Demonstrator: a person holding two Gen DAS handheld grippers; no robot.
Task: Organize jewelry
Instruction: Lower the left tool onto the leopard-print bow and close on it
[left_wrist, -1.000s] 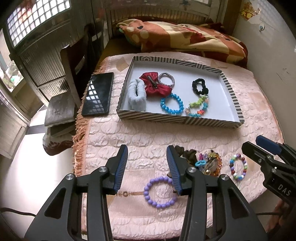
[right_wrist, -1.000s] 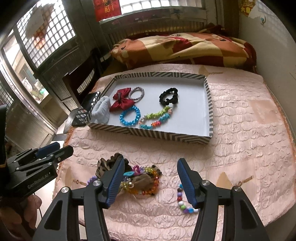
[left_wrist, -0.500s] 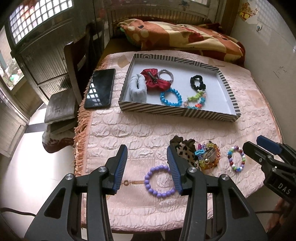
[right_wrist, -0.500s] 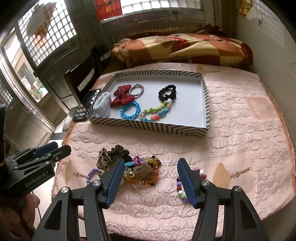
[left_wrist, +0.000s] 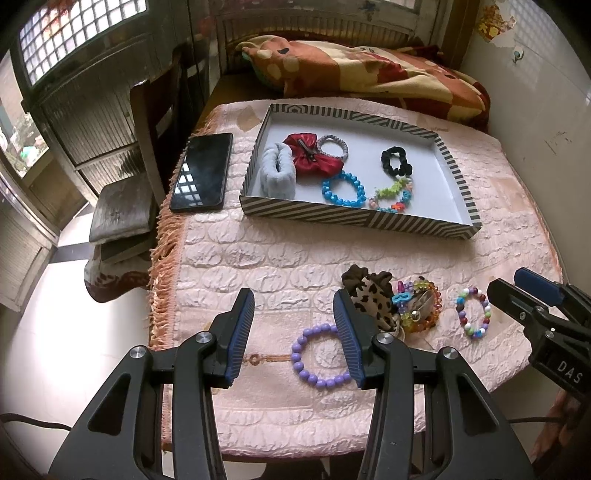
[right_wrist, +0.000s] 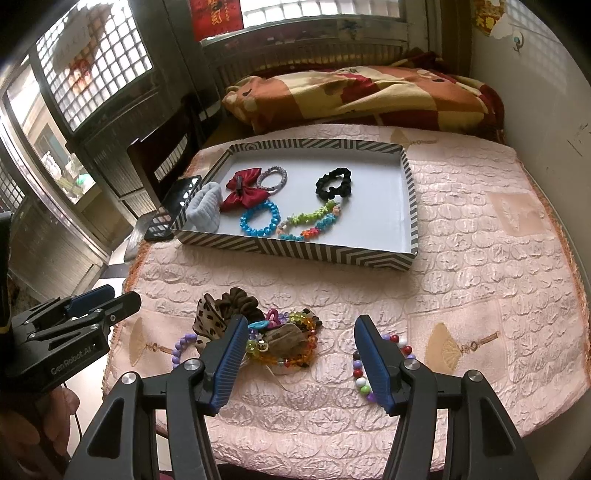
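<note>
Jewelry lies in two groups on the pink quilted tabletop (left_wrist: 280, 258). Sorted pieces rest inside the shallow striped cardboard tray (left_wrist: 354, 218): a red satin bow (left_wrist: 314, 157), a blue faceted bead bracelet (left_wrist: 343, 188), a black scrunchie (left_wrist: 396, 161) and others. Still loose near the front edge are a lilac round-bead bracelet (left_wrist: 317, 354), a tangled heap of a leopard-print scrunchie and amber and multicoloured beads (right_wrist: 273, 336), and a multicoloured bead bracelet (left_wrist: 473, 313).

The left gripper (left_wrist: 293, 334) hangs above the lilac bracelet with jaws open and empty; the right gripper (right_wrist: 299, 360) hangs over the heap, jaws likewise apart, holding nothing.

The bracelets look light, with hard, smooth beads on cord, so they will likely sag and slip; pinching across one side of the ring seems best. The heap may snag and lift together.
</note>
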